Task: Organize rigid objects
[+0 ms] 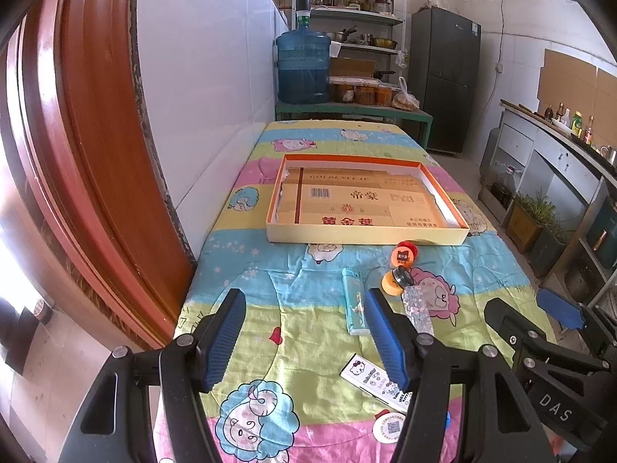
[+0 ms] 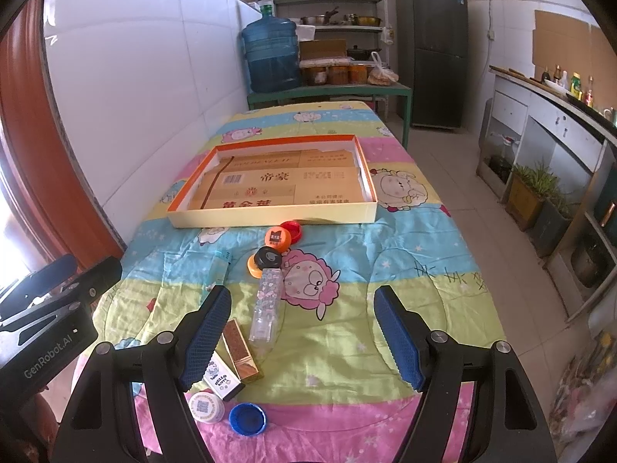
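A shallow cream box [image 1: 366, 236] [image 2: 270, 217] with an orange inner rim lies on the table, lined with flattened cardboard. Near its front lie an orange cap [image 1: 402, 257] [image 2: 277, 239], a red cap [image 2: 291, 228], and a black lid on an orange cap [image 1: 401, 277] [image 2: 266, 260]. A teal lighter [image 1: 355, 301] [image 2: 221, 266], a clear flowered lighter [image 1: 418, 308] [image 2: 267, 305], a gold lighter [image 2: 241, 349], a white Hello Kitty lighter [image 1: 372, 380] [image 2: 223, 378], a white round lid [image 2: 206, 407] and a blue cap [image 2: 247, 418] lie nearer. My left gripper [image 1: 304, 332] and right gripper [image 2: 302, 332] are open and empty above them.
The table wears a cartoon sheep cloth [image 2: 405, 270]. A white tiled wall [image 1: 200, 96] runs along its left. A blue water jug [image 1: 302, 65] stands on a green bench behind. A fridge [image 1: 443, 77] and a counter [image 2: 540, 135] stand to the right.
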